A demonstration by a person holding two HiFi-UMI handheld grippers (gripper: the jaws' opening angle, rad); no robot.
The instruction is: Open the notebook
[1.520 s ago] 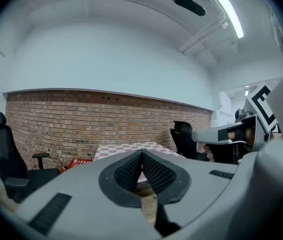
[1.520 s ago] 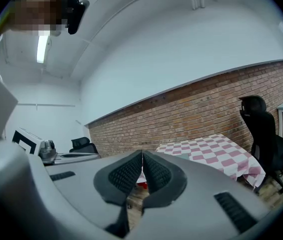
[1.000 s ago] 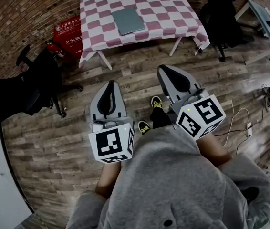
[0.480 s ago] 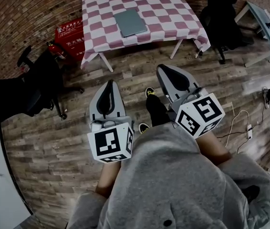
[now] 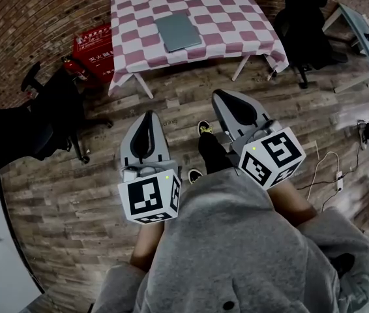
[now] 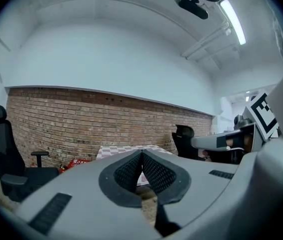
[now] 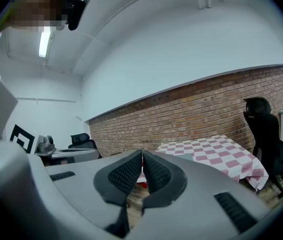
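Observation:
A closed grey notebook (image 5: 178,31) lies flat on a table with a pink-and-white checked cloth (image 5: 236,15), far ahead of me in the head view. My left gripper (image 5: 148,115) and right gripper (image 5: 220,95) are held side by side over the wooden floor, well short of the table. Both point level toward the table, with their jaws shut and nothing between them. In the left gripper view the left gripper (image 6: 141,153) has the checked cloth (image 6: 119,149) small behind its tips. In the right gripper view the right gripper (image 7: 142,153) sits left of the cloth (image 7: 216,154).
A red box (image 5: 93,47) sits on the floor left of the table. A black office chair (image 5: 34,126) stands at the left and another (image 5: 302,18) at the table's right. A white desk (image 5: 367,31) is at the far right. Cables (image 5: 328,168) lie on the floor.
The person has stepped slightly toward the table, one foot swinging forward between the grippers. Both grippers keep their pose and stay shut.

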